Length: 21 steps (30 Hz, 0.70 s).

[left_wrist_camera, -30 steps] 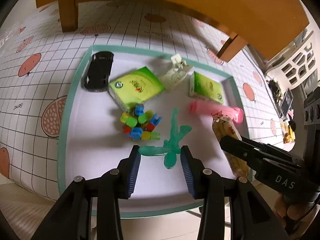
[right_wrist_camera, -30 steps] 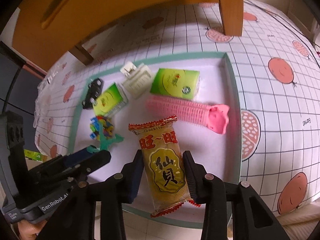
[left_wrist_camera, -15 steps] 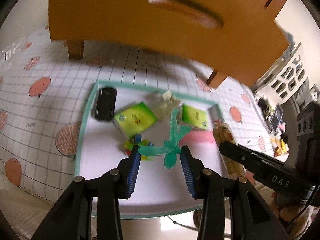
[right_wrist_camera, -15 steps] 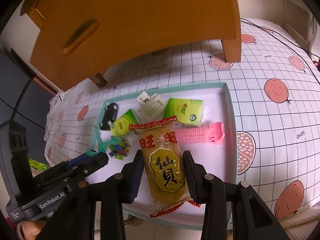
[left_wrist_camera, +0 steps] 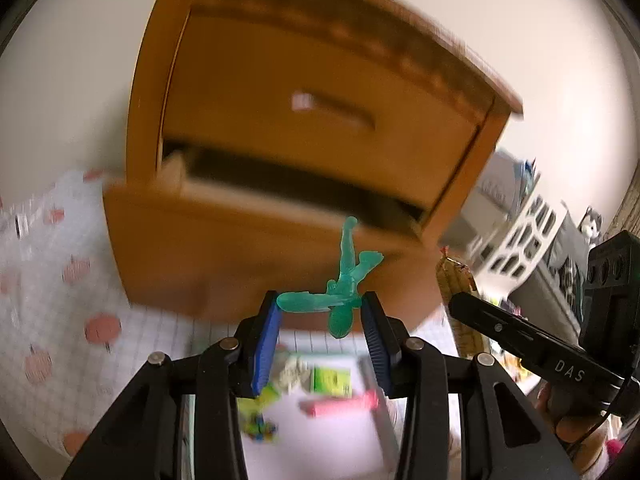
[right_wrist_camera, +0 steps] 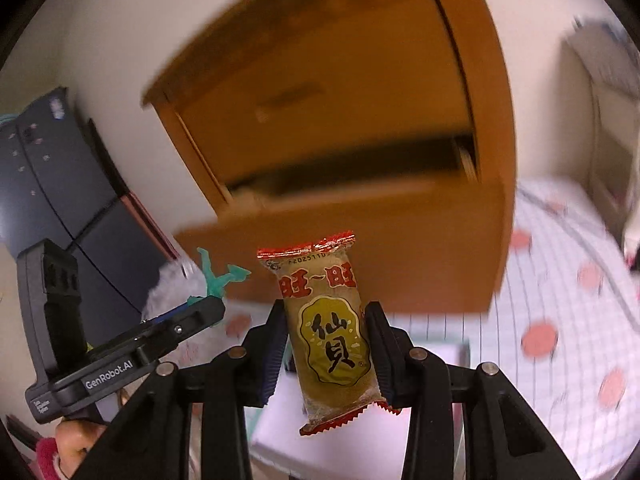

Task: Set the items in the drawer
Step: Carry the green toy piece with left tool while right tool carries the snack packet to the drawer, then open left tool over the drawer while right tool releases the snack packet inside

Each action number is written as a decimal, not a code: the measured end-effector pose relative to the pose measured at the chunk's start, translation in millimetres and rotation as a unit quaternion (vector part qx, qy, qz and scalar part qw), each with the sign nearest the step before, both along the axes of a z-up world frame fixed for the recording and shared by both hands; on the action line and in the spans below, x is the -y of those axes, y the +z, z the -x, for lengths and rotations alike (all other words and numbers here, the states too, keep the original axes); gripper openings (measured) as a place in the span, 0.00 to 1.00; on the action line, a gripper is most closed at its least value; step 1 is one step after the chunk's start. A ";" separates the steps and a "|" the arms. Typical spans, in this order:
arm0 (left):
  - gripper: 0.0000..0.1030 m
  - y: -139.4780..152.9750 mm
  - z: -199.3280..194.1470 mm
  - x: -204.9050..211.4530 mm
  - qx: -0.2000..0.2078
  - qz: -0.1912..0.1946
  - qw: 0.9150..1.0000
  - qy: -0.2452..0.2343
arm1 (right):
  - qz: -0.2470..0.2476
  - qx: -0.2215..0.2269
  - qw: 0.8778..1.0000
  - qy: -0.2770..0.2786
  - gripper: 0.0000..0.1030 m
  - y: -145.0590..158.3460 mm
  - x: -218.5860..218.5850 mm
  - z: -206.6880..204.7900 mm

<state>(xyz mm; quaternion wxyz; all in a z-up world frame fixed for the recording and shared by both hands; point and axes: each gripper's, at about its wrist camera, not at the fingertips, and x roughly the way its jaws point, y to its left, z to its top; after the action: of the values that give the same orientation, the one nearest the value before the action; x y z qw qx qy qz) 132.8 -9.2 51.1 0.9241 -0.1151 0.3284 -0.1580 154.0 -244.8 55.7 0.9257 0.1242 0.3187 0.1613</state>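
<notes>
the left gripper [left_wrist_camera: 322, 316] pinches the green toy figure [left_wrist_camera: 344, 280] and the right gripper [right_wrist_camera: 326, 344] clamps the snack packet [right_wrist_camera: 328, 332], both raised in front of the pulled-out drawer [left_wrist_camera: 256, 240] (its dark opening behind), presumably to drop them in.

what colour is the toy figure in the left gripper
Translucent green-teal. The toy figure shows best in the left wrist view, clamped in the left gripper.

Green figurine [left_wrist_camera: 345, 280], orange-brown drawer [left_wrist_camera: 248, 248], red-yellow snack packet [right_wrist_camera: 330, 336]
</notes>
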 end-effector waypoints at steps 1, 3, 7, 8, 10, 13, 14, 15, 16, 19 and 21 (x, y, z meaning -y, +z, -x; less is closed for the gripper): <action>0.41 8.2 -4.9 -1.6 0.006 0.000 1.000 0.003 | 0.003 0.009 1.000 0.000 0.40 12.1 0.1 -6.1; 0.41 26.5 -15.1 -6.0 0.019 0.000 1.000 0.011 | 0.006 0.021 1.000 -0.002 0.40 29.7 -0.6 -16.7; 0.41 45.9 -35.3 -11.8 0.035 -0.011 0.999 0.024 | 0.020 0.030 0.999 -0.013 0.40 55.2 0.2 -39.1; 0.41 49.0 -40.7 -13.0 0.037 -0.014 0.999 0.027 | 0.021 0.029 0.999 -0.013 0.40 58.1 1.1 -43.5; 0.41 52.3 -48.2 -12.1 0.035 -0.021 0.999 0.033 | 0.029 0.028 0.999 -0.017 0.40 63.6 1.0 -53.1; 0.41 48.2 -62.9 -14.0 0.019 -0.025 0.999 0.041 | 0.039 0.018 0.999 -0.019 0.40 66.1 -1.3 -68.9; 0.41 45.1 -69.1 -14.5 0.010 -0.025 0.999 0.043 | 0.046 0.013 0.999 -0.017 0.40 66.0 -3.4 -74.3; 0.41 41.8 -73.5 -13.9 0.003 -0.026 0.999 0.046 | 0.055 0.007 0.998 -0.016 0.40 61.1 -3.3 -83.4; 0.41 38.8 -76.3 -14.2 -0.004 -0.029 0.998 0.047 | 0.063 0.003 0.998 -0.016 0.40 59.4 -4.9 -86.5; 0.41 26.9 -90.0 -12.4 -0.029 -0.035 0.998 0.049 | 0.076 -0.015 0.997 -0.013 0.40 51.0 -10.9 -97.8; 0.41 20.9 -98.7 -11.6 -0.041 -0.041 0.997 0.051 | 0.083 -0.028 0.996 -0.011 0.40 44.4 -14.6 -105.3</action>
<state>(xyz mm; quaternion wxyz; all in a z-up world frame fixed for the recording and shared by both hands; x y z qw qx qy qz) 231.5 2.4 72.0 0.9207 -0.1002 0.3658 -0.0922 259.3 -230.2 100.1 0.9252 0.0546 0.3557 0.1200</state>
